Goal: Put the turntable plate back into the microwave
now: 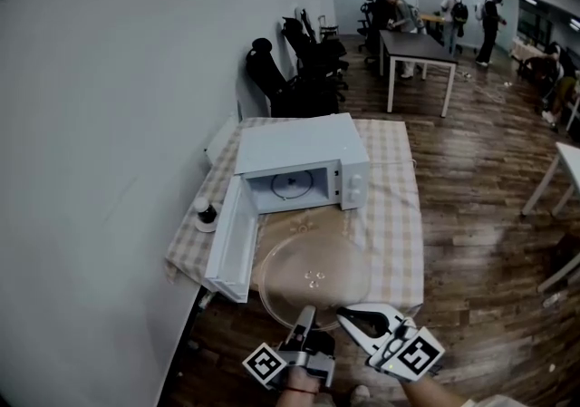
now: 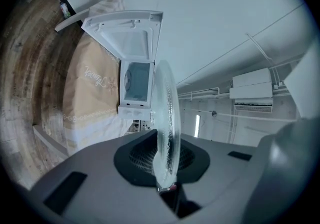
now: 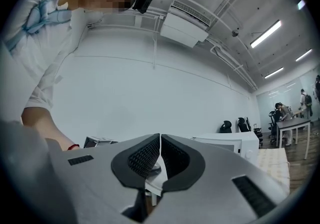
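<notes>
Left gripper (image 1: 305, 316) pinches clear, round glass plate (image 1: 313, 271).

Cursive lettering on the tablecloth (image 2: 94, 96) is too blurred to read.

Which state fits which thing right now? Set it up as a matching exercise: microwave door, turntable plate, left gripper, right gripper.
Things:
1. microwave door
2. turntable plate
3. left gripper
4. right gripper

States:
A. jaws together, nothing between them
B. swung open
C. clamped on the plate's near rim
D. held in front of the microwave, outside it

Pairs: 1-B; 2-D; 3-C; 4-A
</notes>
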Tool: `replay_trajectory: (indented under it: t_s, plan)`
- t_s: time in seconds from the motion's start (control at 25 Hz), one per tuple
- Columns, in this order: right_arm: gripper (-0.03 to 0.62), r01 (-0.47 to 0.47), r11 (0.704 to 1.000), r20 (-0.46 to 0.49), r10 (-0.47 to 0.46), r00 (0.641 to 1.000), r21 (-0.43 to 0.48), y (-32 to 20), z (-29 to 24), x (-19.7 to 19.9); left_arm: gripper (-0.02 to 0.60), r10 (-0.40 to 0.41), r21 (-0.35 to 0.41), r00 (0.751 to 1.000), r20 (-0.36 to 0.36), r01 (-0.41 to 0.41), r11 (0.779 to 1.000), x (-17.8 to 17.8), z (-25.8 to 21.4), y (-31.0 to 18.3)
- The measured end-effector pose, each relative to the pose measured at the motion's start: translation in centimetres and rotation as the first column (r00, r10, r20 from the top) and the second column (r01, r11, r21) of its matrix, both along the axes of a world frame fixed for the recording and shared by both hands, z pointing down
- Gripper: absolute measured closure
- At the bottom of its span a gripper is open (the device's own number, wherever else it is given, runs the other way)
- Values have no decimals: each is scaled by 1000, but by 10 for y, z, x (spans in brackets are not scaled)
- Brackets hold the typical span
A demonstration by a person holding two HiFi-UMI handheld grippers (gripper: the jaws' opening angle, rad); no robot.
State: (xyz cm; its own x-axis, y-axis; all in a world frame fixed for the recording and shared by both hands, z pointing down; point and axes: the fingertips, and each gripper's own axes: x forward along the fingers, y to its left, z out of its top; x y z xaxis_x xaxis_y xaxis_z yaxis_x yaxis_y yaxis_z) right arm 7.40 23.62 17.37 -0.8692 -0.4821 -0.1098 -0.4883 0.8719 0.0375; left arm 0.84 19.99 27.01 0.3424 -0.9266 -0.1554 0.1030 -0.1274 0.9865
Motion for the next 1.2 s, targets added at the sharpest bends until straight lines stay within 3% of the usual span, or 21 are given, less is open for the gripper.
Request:
replay_trajectory:
  t_s: [0.48, 0.84, 1.2]
  plan:
    - [562, -94, 995, -7, 94, 996, -45, -82, 35, -40, 555, 31, -4, 999, -27, -31, 1000, -33, 30, -77]
    - [560, -143, 987, -20, 142, 990, -77, -109, 56, -61, 555, 40, 10, 999, -31, -40, 999, -53, 41, -113]
    - [560, -164, 985, -15, 163, 986, -49, -134, 66, -68, 555, 40, 19, 999, -17, -40, 999, -64, 51, -139]
